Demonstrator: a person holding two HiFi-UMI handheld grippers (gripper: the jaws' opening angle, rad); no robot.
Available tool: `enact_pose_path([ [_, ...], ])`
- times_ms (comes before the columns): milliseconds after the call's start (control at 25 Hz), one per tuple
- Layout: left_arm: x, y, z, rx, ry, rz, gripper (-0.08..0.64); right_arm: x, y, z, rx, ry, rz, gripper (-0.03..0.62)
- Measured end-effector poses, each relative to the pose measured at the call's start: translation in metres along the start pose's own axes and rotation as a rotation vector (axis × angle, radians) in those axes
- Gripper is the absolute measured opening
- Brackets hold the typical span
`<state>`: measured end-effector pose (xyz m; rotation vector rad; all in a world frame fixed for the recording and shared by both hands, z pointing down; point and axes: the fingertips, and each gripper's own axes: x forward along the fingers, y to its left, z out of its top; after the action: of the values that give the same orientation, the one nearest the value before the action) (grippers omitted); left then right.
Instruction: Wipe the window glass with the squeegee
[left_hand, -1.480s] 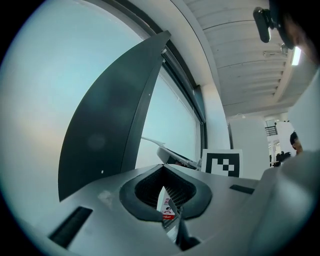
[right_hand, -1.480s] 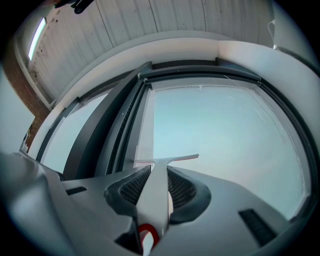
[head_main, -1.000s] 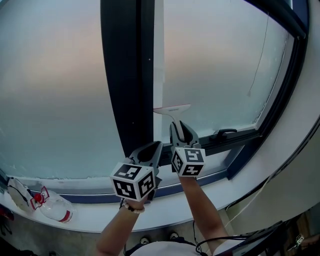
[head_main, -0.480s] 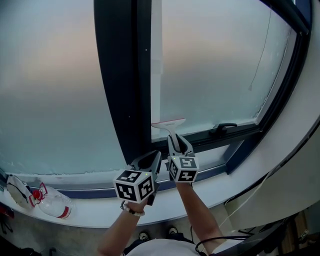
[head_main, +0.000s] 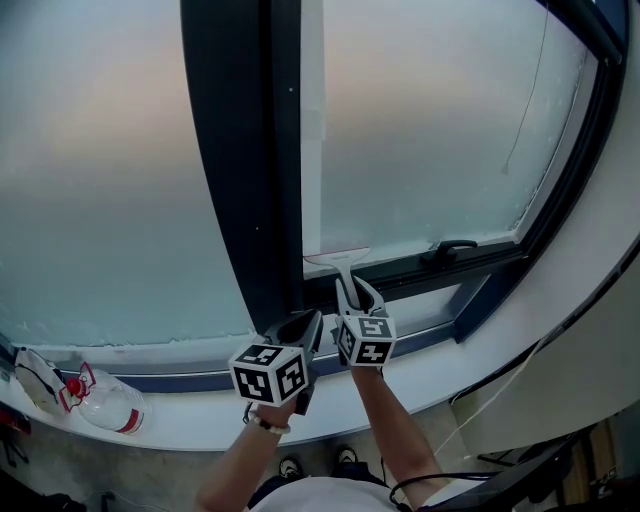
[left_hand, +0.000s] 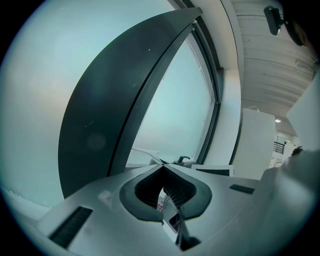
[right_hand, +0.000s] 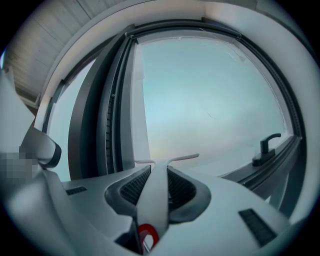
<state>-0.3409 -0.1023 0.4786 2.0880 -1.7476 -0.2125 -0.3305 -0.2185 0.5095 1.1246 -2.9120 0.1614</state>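
Note:
The squeegee (head_main: 337, 258) has a white handle and a thin blade. Its blade lies against the frosted right pane (head_main: 430, 130), just above the bottom frame and beside the dark mullion (head_main: 240, 150). My right gripper (head_main: 357, 295) is shut on the handle. In the right gripper view the handle (right_hand: 154, 197) runs up between the pads to the blade (right_hand: 172, 160), with my right gripper (right_hand: 159, 169) clamped round it. My left gripper (head_main: 303, 328) hangs just left of the right one, shut and holding nothing. In the left gripper view my left gripper (left_hand: 162, 165) has its tips touching.
A black window handle (head_main: 450, 248) sits on the bottom frame to the right of the squeegee. On the white sill (head_main: 200, 425) at far left lie a clear spray bottle (head_main: 105, 408) with red trim and a white bag (head_main: 35, 378).
The squeegee has slid down the right pane, from well above the bottom frame to just over it. Both grippers dropped with it; the left stayed shut.

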Motion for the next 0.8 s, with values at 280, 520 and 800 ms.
enact_pose_path([
  [280, 0.002, 0.006, -0.012, -0.023, 0.019, 0.003, -0.002, 0.002, 0.002, -0.021, -0.014, 0.036, 0.014, 0.091],
  [520, 0.003, 0.010, -0.021, -0.039, 0.033, 0.006, -0.002, -0.001, 0.004, -0.023, -0.014, 0.041, 0.000, 0.091],
  [800, 0.009, 0.012, -0.022, -0.035, 0.041, 0.007, -0.002, 0.003, -0.002, -0.039, 0.044, 0.080, 0.024, 0.091],
])
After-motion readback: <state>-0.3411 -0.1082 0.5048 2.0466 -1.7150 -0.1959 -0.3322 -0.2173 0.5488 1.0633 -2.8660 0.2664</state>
